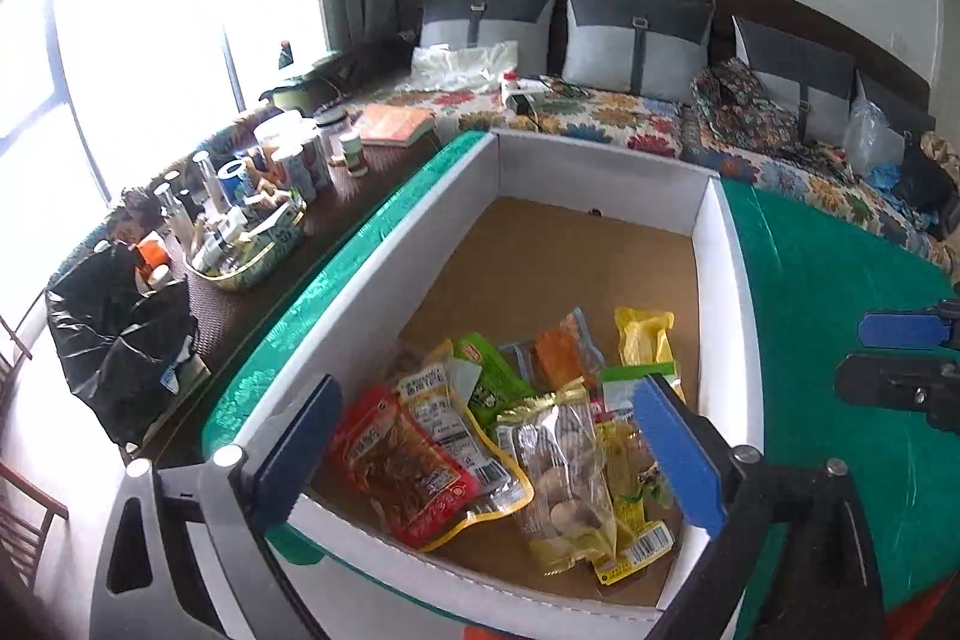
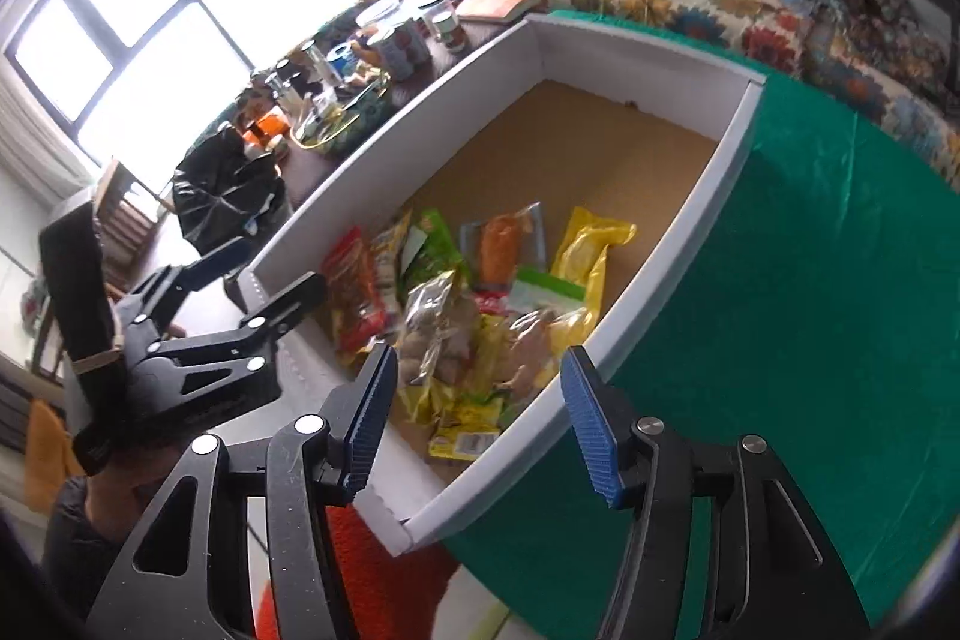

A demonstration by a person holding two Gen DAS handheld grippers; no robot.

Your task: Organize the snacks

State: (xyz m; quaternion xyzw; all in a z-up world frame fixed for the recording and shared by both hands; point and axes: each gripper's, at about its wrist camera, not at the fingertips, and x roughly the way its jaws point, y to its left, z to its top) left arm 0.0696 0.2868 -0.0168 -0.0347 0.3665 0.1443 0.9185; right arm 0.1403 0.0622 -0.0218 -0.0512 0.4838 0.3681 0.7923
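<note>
Two grippers hover over a white cardboard box [image 1: 726, 244] that sits on a green cloth [image 1: 840, 292]. The left gripper [image 1: 486, 451] has its blue pads spread wide apart, holding nothing, above the near end of the box. The right gripper [image 2: 480, 418] also has its pads well apart and empty, above the near corner of the box [image 2: 732, 148]. From the right wrist view, the left gripper [image 2: 258, 280] shows at the left, near the box's near left wall, with its fingers parted.

The snacks lie in a loose heap on the brown floor of the box, all at the near end; the far half of the floor is bare. In the left wrist view, a red packet [image 1: 402, 466] lies at the left of the heap. Just beside it a clear bag [image 1: 564, 472] with pale round pieces overlaps it. A green packet [image 1: 489, 382] and an orange packet [image 1: 561, 352] lie behind these. A yellow packet [image 1: 645, 337] lies farthest back, near the right wall. In the right wrist view the same yellow packet [image 2: 591, 250] lies close to the right wall, with the orange packet [image 2: 504, 244] to its left.

Beyond the box stands a sofa [image 1: 600, 112] with a flowered cover and grey cushions [image 1: 636, 40]. To the left, a side table holds jars and bottles [image 1: 288, 160], and a black bag [image 1: 114, 334] sits nearer the camera.
</note>
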